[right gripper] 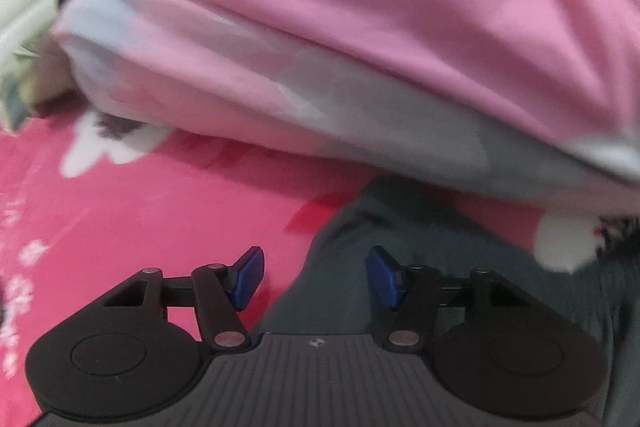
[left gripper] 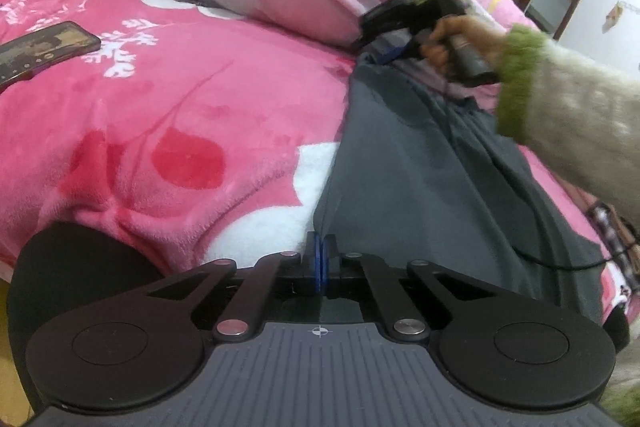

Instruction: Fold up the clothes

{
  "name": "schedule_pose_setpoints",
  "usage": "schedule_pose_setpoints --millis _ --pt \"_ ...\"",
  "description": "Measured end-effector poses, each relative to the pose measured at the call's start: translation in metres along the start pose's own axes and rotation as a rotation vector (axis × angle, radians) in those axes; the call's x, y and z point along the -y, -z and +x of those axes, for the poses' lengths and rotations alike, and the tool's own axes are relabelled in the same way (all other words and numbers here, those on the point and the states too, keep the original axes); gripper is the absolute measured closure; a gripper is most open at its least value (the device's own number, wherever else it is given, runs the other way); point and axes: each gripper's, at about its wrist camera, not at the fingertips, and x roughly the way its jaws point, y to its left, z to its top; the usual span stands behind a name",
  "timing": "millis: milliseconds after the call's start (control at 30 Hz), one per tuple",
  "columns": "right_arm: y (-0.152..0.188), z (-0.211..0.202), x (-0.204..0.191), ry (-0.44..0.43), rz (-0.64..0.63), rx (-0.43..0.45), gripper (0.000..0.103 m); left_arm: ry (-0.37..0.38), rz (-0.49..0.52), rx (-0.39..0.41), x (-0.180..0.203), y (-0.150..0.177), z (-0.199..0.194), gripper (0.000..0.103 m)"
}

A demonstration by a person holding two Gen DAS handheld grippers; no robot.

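Left wrist view: my left gripper [left gripper: 321, 259], jaws pressed together, is pinching the near edge of the grey garment [left gripper: 420, 155] lying along the pink blanket [left gripper: 180, 99]; a phone [left gripper: 44, 49] is resting well apart.

Right wrist view: my right gripper [right gripper: 316, 277], jaws spread, is hovering over the garment's far end. Soft, light, likely to sag; corners are offering the best hold.

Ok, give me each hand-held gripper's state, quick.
Left hand-held gripper: shut on the grey garment's near edge.
Right hand-held gripper: open over the garment, holding nothing.
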Motion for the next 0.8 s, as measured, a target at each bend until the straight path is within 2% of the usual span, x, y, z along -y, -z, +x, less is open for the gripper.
schedule_pose_setpoints --millis 33,100,133,167,267,433,800 --pt "-0.003 0.009 -0.001 0.018 -0.006 -0.012 0.051 0.014 -0.015 0.01 -0.002 -0.002 -0.003 0.103" --pt "-0.007 0.024 -0.001 0.061 -0.019 -0.039 0.07 0.041 -0.047 0.036 -0.008 -0.008 -0.011 0.103" --pt "-0.007 0.029 0.0 0.076 -0.027 -0.047 0.074 0.048 -0.057 0.055 -0.011 -0.011 -0.016 0.103" --pt "-0.007 0.032 0.001 0.09 -0.036 -0.053 0.084 0.047 -0.06 0.073 -0.013 -0.014 -0.021 0.103" --pt "-0.007 0.024 0.004 0.079 -0.044 -0.028 0.096 0.043 -0.076 0.12 -0.025 -0.029 -0.033 0.103" --pt "-0.009 0.007 0.006 0.031 -0.033 0.025 0.098 0.017 -0.09 0.148 -0.042 -0.044 -0.041 0.103" --pt "-0.001 0.037 -0.011 -0.006 -0.111 0.102 0.098 -0.041 -0.155 0.041 -0.062 -0.032 -0.023 0.103"
